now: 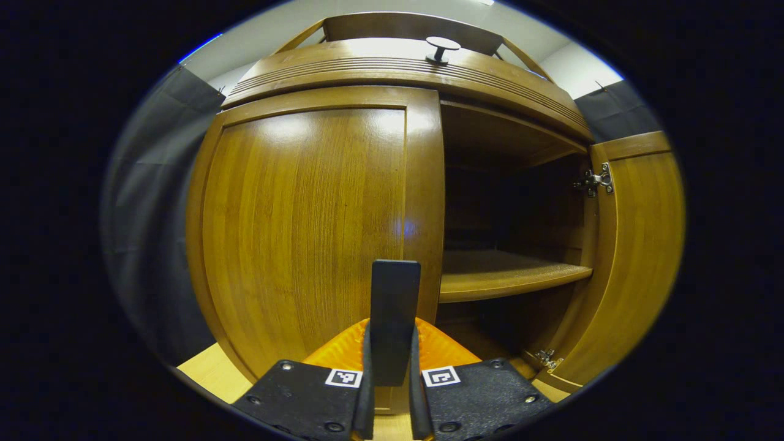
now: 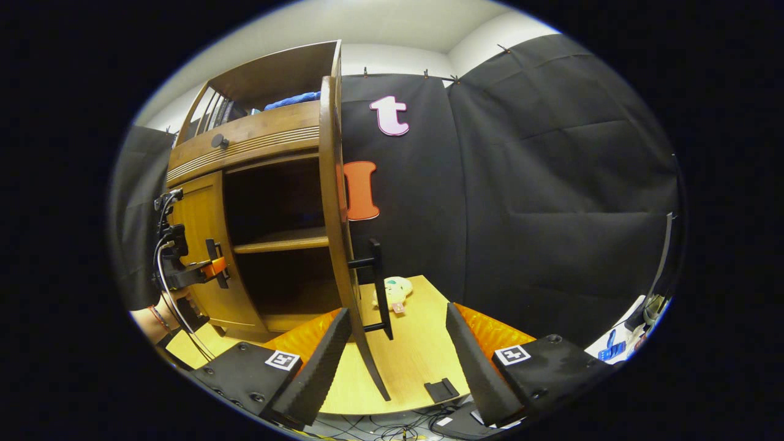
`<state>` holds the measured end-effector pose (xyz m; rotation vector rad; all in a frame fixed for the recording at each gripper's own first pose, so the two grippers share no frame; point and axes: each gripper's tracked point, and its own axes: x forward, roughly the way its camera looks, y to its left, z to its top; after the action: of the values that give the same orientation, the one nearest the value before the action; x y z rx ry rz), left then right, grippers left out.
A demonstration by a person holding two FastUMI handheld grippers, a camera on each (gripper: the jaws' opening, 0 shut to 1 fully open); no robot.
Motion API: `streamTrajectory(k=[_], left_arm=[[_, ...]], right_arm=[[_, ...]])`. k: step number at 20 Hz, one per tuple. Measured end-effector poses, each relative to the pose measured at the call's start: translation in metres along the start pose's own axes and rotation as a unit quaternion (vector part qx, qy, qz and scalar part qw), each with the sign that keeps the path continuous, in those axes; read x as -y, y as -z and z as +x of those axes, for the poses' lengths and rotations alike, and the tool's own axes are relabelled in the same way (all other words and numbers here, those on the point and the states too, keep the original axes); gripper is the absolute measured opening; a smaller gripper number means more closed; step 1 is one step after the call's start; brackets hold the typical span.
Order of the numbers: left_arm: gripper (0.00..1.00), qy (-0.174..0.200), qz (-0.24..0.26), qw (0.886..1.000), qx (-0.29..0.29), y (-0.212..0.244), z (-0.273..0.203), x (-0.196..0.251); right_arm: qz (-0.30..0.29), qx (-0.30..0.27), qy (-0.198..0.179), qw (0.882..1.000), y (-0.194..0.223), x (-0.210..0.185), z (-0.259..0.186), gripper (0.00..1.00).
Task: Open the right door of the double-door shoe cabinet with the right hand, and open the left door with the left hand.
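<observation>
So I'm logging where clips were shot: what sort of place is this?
Probably a staged recording booth, not a home: black cloth walls, a lone wooden shoe cabinet on a light tabletop, loose cables below.

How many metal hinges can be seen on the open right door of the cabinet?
2. One hinge sits near the top of the right door, and the other hinge near its bottom. None between them.

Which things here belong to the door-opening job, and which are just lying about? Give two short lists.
Job:
right door, swung open
right door's handle
left door, shut
left door's handle, between the left gripper's fingers
right gripper, open

Lying about:
plush toy on the table
blue cloth on top of the cabinet
</observation>
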<state>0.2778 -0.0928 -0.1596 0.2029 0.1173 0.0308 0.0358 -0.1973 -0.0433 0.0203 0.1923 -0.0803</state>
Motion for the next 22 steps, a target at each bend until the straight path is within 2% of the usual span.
streamTrajectory(k=[1,2,3,8,19,20,21,22], left_arm=[[0.20,0.003,-0.001,1.000,-0.002,0.000,-0.003,0.000],[0.18,0.007,-0.001,1.000,-0.001,0.000,-0.009,0.001],[0.17,0.012,0.000,1.000,-0.001,0.000,-0.015,0.001],[0.16,0.040,0.000,0.999,-0.001,-0.002,-0.054,-0.006],[0.14,0.049,-0.019,0.999,0.000,-0.007,-0.122,-0.041],[0.14,0.048,-0.020,0.999,-0.001,-0.007,-0.126,-0.044],[0.14,0.048,-0.019,0.999,-0.002,-0.006,-0.131,-0.049],[0.14,0.049,-0.016,0.999,-0.002,-0.005,-0.137,-0.053]], right_arm=[[0.000,0.002,-0.002,1.000,-0.001,-0.004,-0.002,0.93],[0.000,0.005,-0.003,1.000,-0.001,-0.009,-0.005,0.93],[-0.002,0.007,-0.005,1.000,-0.002,-0.013,-0.007,1.00],[-0.010,0.015,-0.007,1.000,-0.003,-0.027,-0.015,1.00],[-0.016,0.023,-0.002,1.000,-0.008,-0.050,-0.019,1.00],[-0.019,0.025,-0.003,0.999,-0.009,-0.055,-0.019,0.93],[-0.022,0.027,-0.005,0.999,-0.010,-0.059,-0.019,1.00],[-0.024,0.028,-0.007,0.999,-0.010,-0.064,-0.019,1.00]])
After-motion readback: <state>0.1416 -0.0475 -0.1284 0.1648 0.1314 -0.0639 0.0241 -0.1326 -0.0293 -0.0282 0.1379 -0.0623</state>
